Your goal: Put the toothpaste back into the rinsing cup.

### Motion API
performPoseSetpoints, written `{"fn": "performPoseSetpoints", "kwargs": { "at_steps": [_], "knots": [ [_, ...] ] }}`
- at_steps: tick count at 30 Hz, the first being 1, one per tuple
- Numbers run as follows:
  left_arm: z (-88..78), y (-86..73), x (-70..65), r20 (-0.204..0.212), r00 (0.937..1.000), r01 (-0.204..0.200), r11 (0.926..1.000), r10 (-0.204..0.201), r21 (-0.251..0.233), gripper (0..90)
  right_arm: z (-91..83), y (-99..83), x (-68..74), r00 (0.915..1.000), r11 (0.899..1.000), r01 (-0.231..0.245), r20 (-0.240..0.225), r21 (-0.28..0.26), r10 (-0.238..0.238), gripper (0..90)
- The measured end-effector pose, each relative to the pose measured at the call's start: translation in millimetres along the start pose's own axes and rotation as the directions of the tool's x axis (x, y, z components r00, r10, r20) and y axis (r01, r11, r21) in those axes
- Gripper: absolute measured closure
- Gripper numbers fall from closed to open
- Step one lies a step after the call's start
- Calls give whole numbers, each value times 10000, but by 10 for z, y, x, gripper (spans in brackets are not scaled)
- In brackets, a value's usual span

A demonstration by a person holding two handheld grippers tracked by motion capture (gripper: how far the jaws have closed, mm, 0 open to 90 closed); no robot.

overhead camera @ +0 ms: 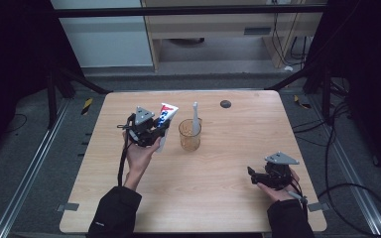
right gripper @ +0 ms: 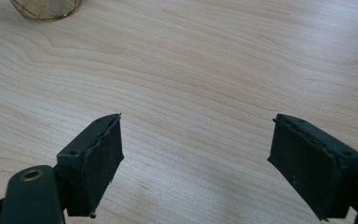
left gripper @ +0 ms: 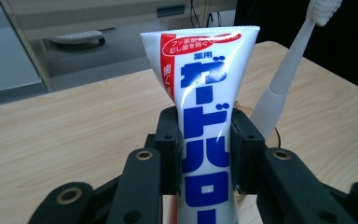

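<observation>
L fingers (left gripper: 168, 144) tight on upright toothpaste tube (left gripper: 205, 121); R gripper (right gripper: 196, 163) wide apart, nothing between.

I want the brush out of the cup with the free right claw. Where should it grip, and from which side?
Grip the toothbrush on its upper handle, just below the head, which stands well clear of the cup rim. Come from the right, since the left claw holds the toothpaste close on the cup's left. The open right claw is wide enough for the thin handle.
</observation>
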State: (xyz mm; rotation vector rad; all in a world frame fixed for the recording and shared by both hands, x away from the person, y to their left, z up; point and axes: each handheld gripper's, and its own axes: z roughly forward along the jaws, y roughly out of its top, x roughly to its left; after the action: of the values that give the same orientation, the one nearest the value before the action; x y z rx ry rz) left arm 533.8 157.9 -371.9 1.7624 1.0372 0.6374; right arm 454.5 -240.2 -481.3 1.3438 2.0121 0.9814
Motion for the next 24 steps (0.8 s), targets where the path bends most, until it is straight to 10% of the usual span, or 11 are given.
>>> {"fn": "performPoseSetpoints", "kwargs": {
  "at_steps": [24],
  "knots": [
    [413,304,-127,23,9996,298,9882,-298,-1503,683,2,-11,-25,10000,9998,23,36,-172,-22,169]
  ]
}}
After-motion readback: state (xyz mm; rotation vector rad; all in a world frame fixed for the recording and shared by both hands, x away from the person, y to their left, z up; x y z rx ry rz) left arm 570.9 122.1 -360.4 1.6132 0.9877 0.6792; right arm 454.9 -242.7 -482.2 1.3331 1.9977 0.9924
